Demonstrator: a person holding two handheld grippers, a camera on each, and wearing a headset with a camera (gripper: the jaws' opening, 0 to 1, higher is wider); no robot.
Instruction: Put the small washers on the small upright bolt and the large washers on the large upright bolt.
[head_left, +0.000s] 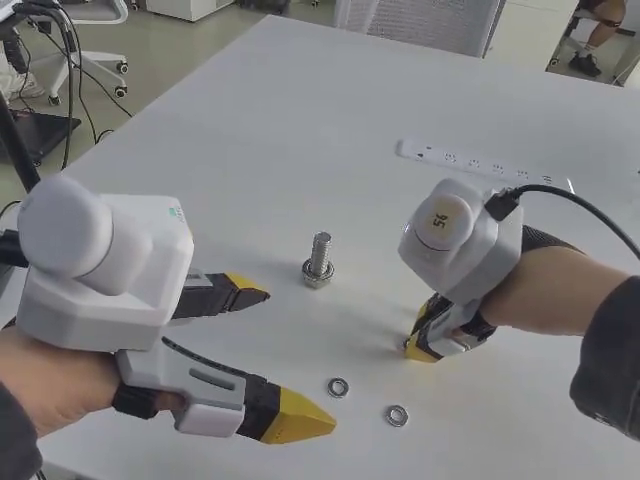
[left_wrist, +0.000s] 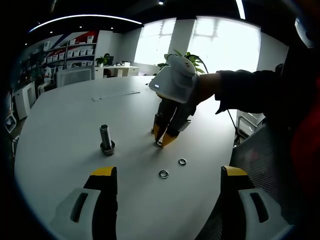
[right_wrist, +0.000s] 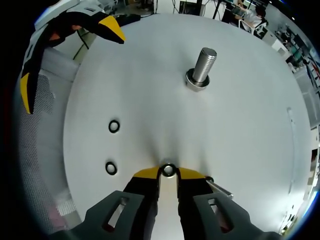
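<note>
Table (head_left: 300, 120): broad white top, bare across its far and left stretches.
Upright bolt (head_left: 319, 260): the one standing obstacle, mid-table, between both tongs.
Left tongs (head_left: 298, 357): raised at near left, spread wide.
Right tongs (head_left: 420, 345): tips down on the table right of the bolt, pinching a washer (right_wrist: 169, 170).
Loose washers (head_left: 338, 387): two, flat, near the front edge.
Power strip (head_left: 480, 165): far right, well apart.

1. This is looking like an office meeting area: a large white rounded tabletop (head_left: 300, 120) is carrying a long white power strip (head_left: 480, 165).
2. A white mesh-backed office chair (head_left: 420, 22) is standing at its far edge.
3. Wall shelves of white boxes (left_wrist: 75, 51), tall bright windows (left_wrist: 225, 40) and a green potted plant (left_wrist: 192, 56) are lining the room.
</note>
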